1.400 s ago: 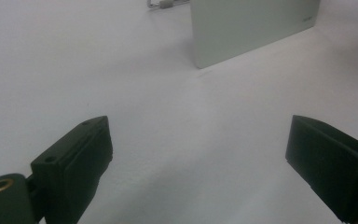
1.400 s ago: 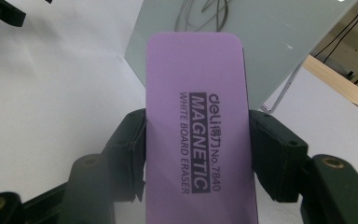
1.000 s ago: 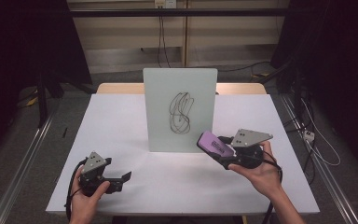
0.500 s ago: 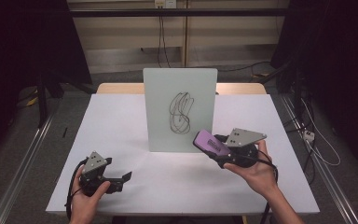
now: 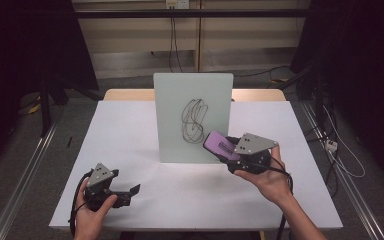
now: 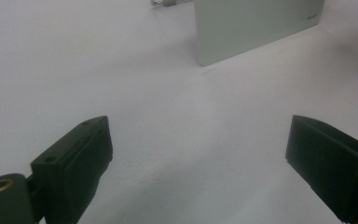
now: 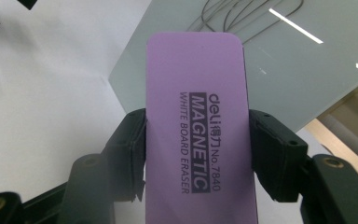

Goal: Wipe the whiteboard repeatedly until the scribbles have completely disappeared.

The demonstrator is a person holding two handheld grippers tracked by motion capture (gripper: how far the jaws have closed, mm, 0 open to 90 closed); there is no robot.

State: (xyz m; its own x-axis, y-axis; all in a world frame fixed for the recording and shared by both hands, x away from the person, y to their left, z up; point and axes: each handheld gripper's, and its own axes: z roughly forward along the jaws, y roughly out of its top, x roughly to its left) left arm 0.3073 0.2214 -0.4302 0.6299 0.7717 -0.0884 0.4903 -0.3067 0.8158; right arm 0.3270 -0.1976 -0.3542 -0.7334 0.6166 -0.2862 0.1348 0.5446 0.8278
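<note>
Near the tabletop's front-left corner the left gripper (image 5: 130, 191) rests with jaws spread and empty, while beyond it the right gripper (image 7: 196, 154) pinches the light, stiff purple eraser (image 7: 196, 116) by its long sides, probably securely, before the upright whiteboard (image 5: 170, 115) mid-table.

Eraser (image 7: 196, 135): purple, black lettering, one word on a black band (white letters). Whiteboard (image 5: 175, 120): pale grey-green, black looping scribble (image 5: 194, 120). Table (image 5: 130, 130): plain white. Both grippers' jaws black; grey plate on right gripper (image 5: 230, 152).
</note>
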